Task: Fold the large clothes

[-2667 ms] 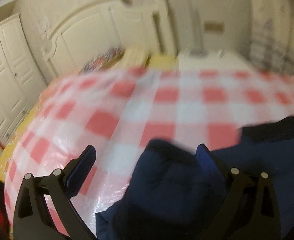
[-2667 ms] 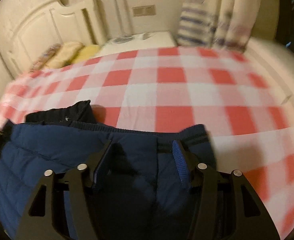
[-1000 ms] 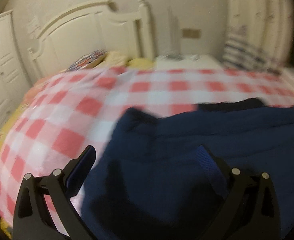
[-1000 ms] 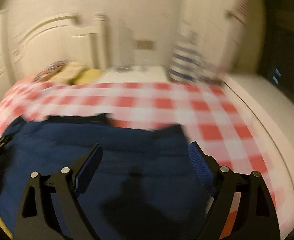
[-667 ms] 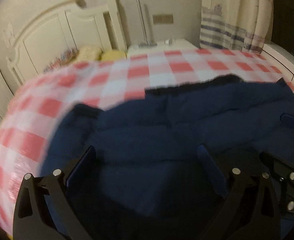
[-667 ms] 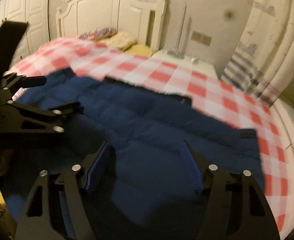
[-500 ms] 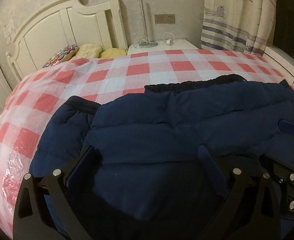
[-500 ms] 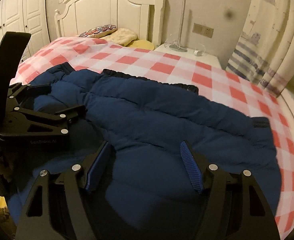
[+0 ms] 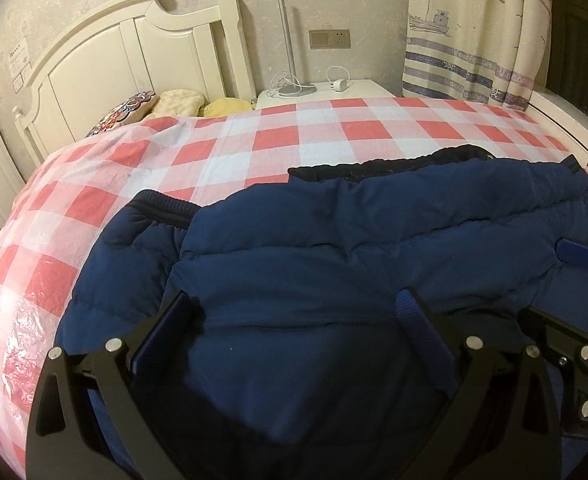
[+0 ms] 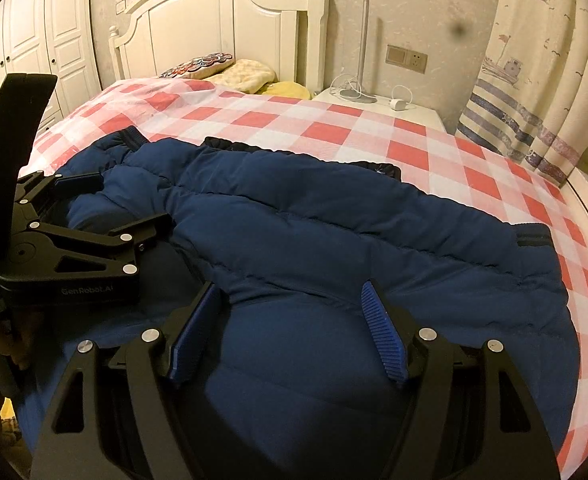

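A navy puffer jacket (image 9: 374,232) (image 10: 334,208) lies spread sideways over the red-and-white checked bed cover (image 9: 277,136) (image 10: 294,120), cuffs at both ends. My left gripper (image 9: 294,296) (image 10: 129,200) stands wide open, its tips pressed onto the jacket's near left part, padding bulging between the fingers. My right gripper (image 10: 289,286) (image 9: 554,284) rests on the near middle, jaws partly open, fabric swelling between them and the ribbed pad faces bare. The two grippers are close, side by side.
At the far end are a white headboard (image 10: 221,24) and pillows (image 10: 249,72). A nightstand (image 10: 382,104) with a lamp pole and charger stands beside a striped curtain (image 10: 534,92). White wardrobe doors (image 10: 33,32) stand at the left. The bed's right edge drops off.
Both grippers swung over the jacket and sank onto it. The right jaws narrowed from wide. Over the last half second nothing has moved.
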The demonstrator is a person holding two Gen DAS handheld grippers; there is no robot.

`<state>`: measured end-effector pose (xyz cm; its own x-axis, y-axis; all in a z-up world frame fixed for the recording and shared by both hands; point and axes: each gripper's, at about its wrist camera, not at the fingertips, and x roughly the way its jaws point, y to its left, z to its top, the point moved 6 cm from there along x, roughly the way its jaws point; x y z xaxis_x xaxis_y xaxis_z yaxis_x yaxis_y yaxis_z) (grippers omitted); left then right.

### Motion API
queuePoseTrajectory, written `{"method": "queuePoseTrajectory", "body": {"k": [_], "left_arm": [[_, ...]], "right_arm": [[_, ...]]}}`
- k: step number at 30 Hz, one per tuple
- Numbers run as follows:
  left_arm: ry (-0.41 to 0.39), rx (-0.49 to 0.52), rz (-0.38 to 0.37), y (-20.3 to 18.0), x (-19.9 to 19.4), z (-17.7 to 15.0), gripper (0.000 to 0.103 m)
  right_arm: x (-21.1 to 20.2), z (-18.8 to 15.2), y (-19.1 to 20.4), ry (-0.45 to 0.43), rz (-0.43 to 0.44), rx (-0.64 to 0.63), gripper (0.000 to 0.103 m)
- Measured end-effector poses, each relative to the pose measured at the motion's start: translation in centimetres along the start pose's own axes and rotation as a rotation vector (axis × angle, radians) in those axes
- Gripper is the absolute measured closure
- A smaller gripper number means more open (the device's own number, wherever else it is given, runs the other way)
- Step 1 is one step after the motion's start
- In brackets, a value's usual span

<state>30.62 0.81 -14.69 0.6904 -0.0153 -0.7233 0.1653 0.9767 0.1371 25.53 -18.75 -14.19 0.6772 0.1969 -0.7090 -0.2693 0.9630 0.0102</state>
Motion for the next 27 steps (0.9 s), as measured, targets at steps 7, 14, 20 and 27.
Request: {"method": "queuePoseTrajectory", "body": {"k": [7, 14, 20, 27], "left_arm": [[0.016, 0.001, -0.043, 0.8, -1.3, 0.1, 0.002], [-0.013, -0.052, 0.111, 8.5, -4.0, -2.5, 0.002], [-0.002, -0.135, 0.021, 10.1, -2.5, -3.6, 0.002], [0.019, -0.202, -0.054, 10.4, -2.0, -3.6, 0.002]], "right_arm": [[-0.2, 0.1, -0.4, 0.023, 0.026, 0.014, 0.036], [-4.6, -1.3, -7.1, 0.012, -0.099, 0.073, 0.036], [-4.4, -4.8, -12.1, 0.001, -0.043, 0.239, 0.034], [-3.8, -4.9, -12.4, -0.007, -0.016, 0.269, 0.030]]}}
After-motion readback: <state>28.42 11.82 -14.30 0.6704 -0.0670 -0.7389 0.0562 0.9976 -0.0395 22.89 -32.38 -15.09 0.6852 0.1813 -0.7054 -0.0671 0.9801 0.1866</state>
